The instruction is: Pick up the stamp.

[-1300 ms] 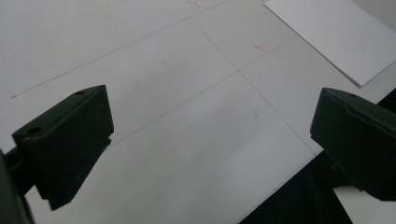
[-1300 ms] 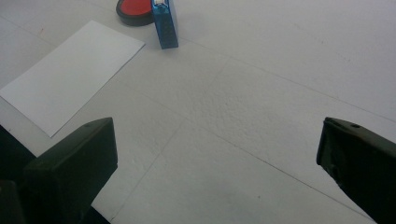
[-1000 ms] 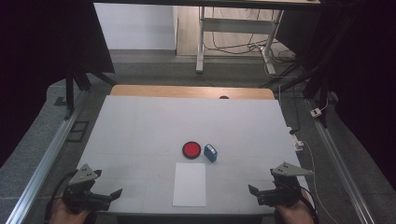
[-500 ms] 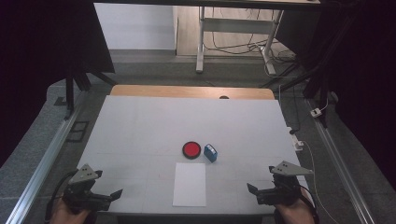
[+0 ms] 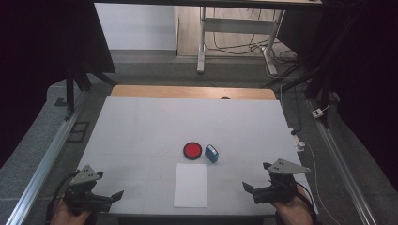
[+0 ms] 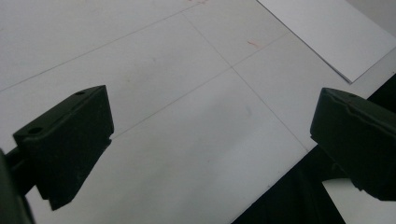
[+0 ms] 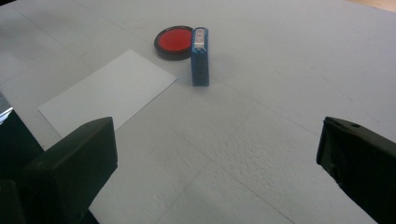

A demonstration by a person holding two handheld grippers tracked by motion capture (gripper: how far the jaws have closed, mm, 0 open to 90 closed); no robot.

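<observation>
High view: the white paper sheet [image 5: 190, 184] lies flat at the table's [image 5: 141, 126] 6 o'clock edge, with a red disc [image 5: 192, 150] and blue box [image 5: 212, 153] at its 12 o'clock. Left gripper [image 5: 112, 197] and right gripper [image 5: 248, 188] hold jaws wide, empty. Paper looks light and floppy; pinch an overhanging edge.

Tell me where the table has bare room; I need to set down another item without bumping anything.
The far half of the table, beyond the red disc and blue box, is bare. So are the strips flanking the paper sheet, towards each tool. The centre is crowded: disc, box and sheet sit close together.
</observation>
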